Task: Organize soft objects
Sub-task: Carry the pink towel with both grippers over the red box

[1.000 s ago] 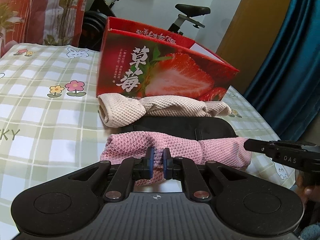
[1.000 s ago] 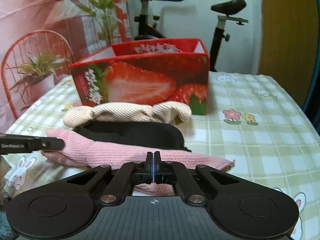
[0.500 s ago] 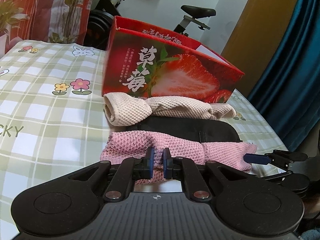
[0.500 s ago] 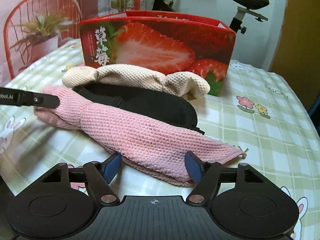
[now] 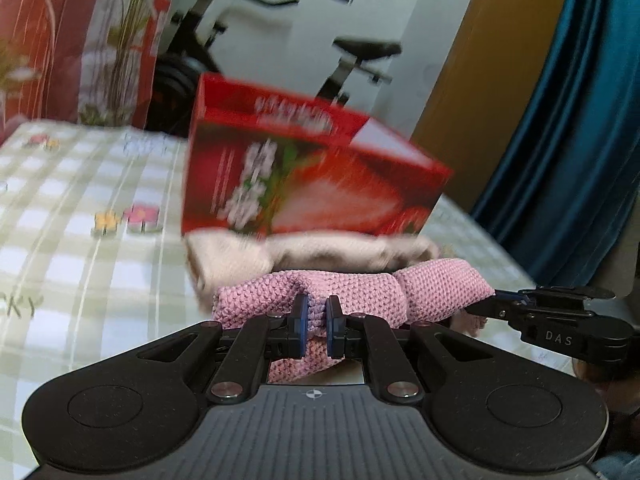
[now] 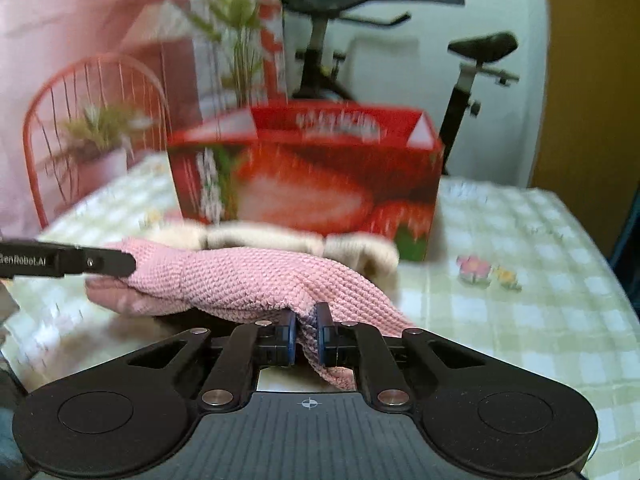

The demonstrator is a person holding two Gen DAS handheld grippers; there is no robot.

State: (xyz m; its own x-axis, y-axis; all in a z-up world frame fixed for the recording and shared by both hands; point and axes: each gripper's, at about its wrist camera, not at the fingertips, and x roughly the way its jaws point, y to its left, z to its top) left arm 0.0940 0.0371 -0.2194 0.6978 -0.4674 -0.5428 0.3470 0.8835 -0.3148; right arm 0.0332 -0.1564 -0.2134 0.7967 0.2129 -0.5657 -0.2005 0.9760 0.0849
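Observation:
A pink knitted cloth (image 5: 352,292) hangs lifted between both grippers, above the table. My left gripper (image 5: 316,322) is shut on its left end. My right gripper (image 6: 306,334) is shut on its right end; the cloth (image 6: 256,280) sags a little between them. The right gripper also shows at the right of the left wrist view (image 5: 500,306), and the left gripper's finger at the left of the right wrist view (image 6: 92,262). A beige knitted cloth (image 5: 320,254) (image 6: 280,240) lies behind on the table, in front of an open red strawberry box (image 5: 312,184) (image 6: 312,184).
The table has a green checked cloth (image 5: 80,248) (image 6: 520,300) with flower prints. An exercise bike (image 6: 472,80), a red wire chair (image 6: 92,140) with plants and a blue curtain (image 5: 580,140) stand beyond the table.
My right gripper has closed on the pink cloth's right end. Both grippers have raised the cloth off the table, and the black item under it is out of sight.

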